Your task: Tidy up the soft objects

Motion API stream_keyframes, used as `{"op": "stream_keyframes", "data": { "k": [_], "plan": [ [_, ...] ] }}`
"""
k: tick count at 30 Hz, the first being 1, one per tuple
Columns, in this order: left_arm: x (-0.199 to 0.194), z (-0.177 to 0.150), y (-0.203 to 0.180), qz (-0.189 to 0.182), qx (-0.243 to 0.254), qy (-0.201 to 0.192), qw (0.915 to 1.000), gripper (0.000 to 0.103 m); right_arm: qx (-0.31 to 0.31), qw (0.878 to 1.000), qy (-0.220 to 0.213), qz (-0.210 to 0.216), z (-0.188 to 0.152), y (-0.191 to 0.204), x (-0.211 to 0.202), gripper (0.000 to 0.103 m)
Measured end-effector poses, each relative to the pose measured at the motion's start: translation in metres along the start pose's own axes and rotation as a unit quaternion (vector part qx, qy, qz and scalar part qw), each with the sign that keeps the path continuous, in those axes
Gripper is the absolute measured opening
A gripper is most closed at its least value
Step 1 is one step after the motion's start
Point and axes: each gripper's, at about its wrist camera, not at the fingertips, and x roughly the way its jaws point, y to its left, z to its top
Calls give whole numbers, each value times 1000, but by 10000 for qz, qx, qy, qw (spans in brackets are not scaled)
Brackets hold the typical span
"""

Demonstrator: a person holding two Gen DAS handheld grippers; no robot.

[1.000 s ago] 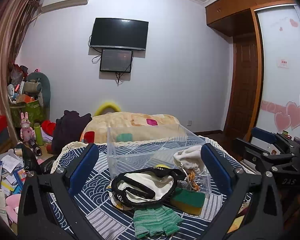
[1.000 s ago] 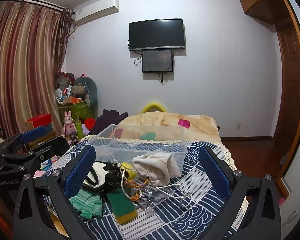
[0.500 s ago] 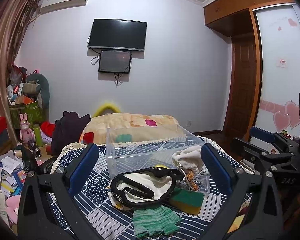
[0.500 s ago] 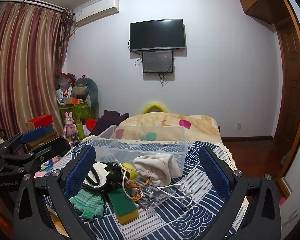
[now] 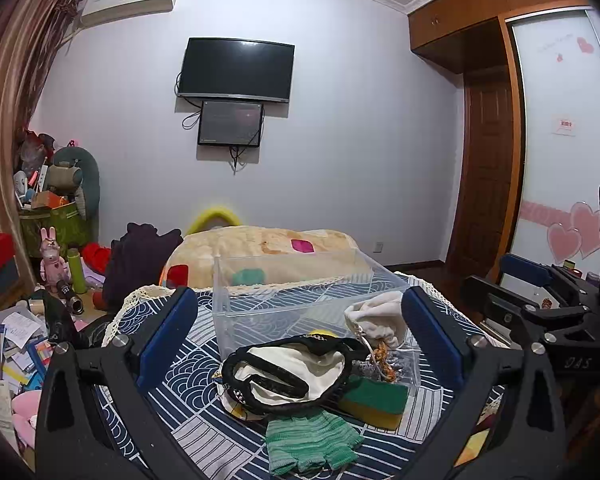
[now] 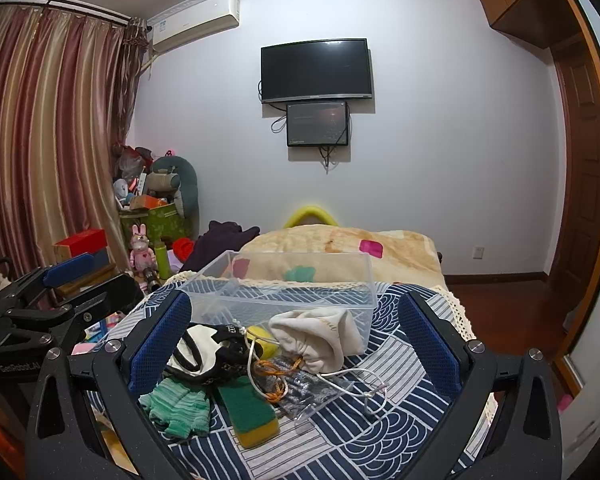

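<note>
A clear plastic bin stands on a blue patterned cloth. In front of it lie a black-and-cream bag, green knit gloves, a green-and-yellow sponge, a cream drawstring pouch and a yellow soft ball. My left gripper is open and empty, held back from the pile. My right gripper is open and empty, also short of the pile. Each gripper shows at the edge of the other's view.
A clear packet with an orange cord and a white string lie by the pouch. A bed with a beige blanket is behind the table. Clutter and toys fill the floor at left. A wardrobe stands at right.
Both views shift only slightly; the grippers stay open and nothing on the table has moved.
</note>
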Motion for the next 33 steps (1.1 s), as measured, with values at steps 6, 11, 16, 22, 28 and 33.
{"op": "stream_keyframes", "data": {
  "k": [6, 11, 16, 22, 28, 33],
  "plan": [
    [0, -1, -1, 1, 24, -6, 10000, 103, 7, 10000, -1, 3, 0, 0, 0, 103],
    [1, -1, -1, 1, 21, -10, 10000, 103, 4, 10000, -5, 2, 0, -1, 0, 103],
    [1, 0, -3, -8, 29, -11, 10000, 103, 1, 10000, -8, 5, 0, 2, 1, 103],
    [2, 0, -4, -16, 27, -10, 10000, 103, 5, 10000, -12, 6, 0, 1, 1, 103],
    [5, -1, -5, -57, 23, 66, 10000, 103, 11, 10000, -9, -1, 0, 1, 1, 103],
    [18, -5, -2, -168, -31, 358, 9992, 103, 102, 9999, 96, -85, 4, 4, 1, 103]
  ]
}}
